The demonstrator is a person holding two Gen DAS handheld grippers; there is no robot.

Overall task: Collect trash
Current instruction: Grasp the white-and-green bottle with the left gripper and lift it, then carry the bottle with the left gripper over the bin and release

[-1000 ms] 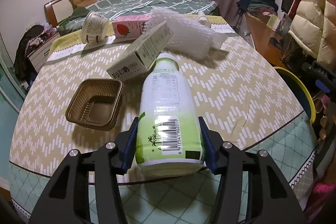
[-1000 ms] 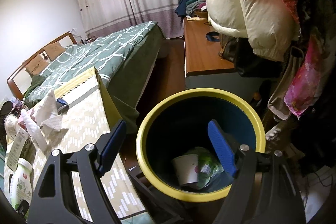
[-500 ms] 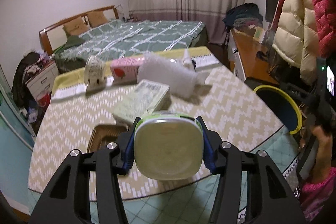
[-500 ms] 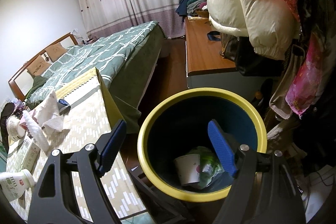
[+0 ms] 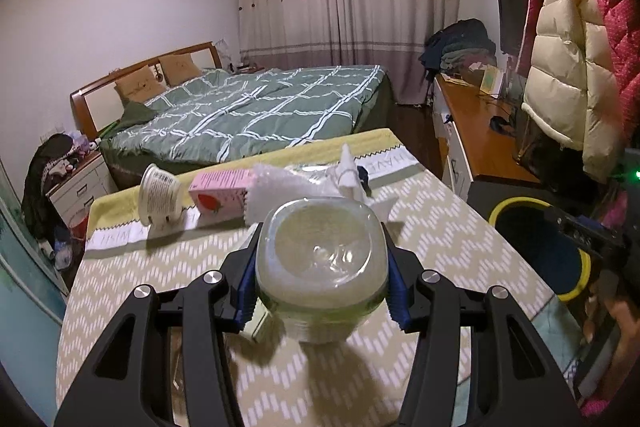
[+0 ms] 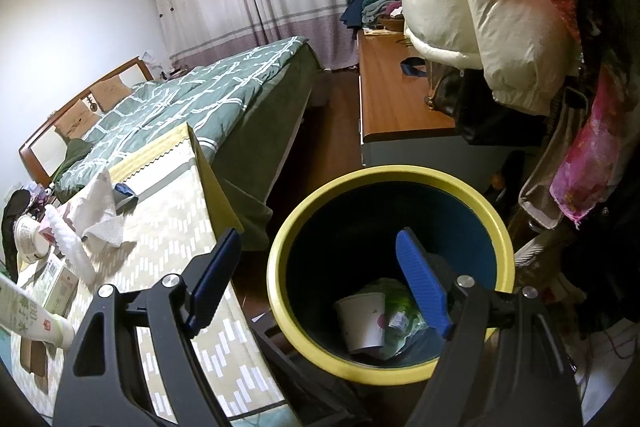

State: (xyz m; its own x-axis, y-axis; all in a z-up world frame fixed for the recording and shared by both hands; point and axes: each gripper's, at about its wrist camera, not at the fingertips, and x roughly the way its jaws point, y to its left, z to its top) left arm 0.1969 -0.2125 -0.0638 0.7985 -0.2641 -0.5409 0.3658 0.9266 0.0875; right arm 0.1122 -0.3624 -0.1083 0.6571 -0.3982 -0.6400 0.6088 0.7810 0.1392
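A white and green plastic bottle [image 5: 322,267] is gripped between the blue pads of my left gripper [image 5: 320,281], its square base facing the camera, lifted above the chevron-cloth table [image 5: 440,239]. In the right wrist view the same bottle [image 6: 28,315] shows at the left edge, off the table. My right gripper [image 6: 318,285] hangs open above the yellow-rimmed bin [image 6: 400,175] with nothing between its fingers. The bin holds a paper cup [image 6: 362,319] and green plastic scraps [image 6: 400,303].
On the table's far side lie a tipped paper cup [image 5: 158,203], a pink carton [image 5: 220,193], bubble wrap [image 5: 280,191] and crumpled tissue [image 5: 350,173]. A cardboard box [image 6: 60,285] lies nearer. The bin [image 5: 516,205] stands right of the table. Hanging coats [image 6: 480,7] crowd the right.
My left gripper has risen with the bottle, lifting it off the table and tilting it until its base faces the camera. The right gripper has stayed still over the bin.
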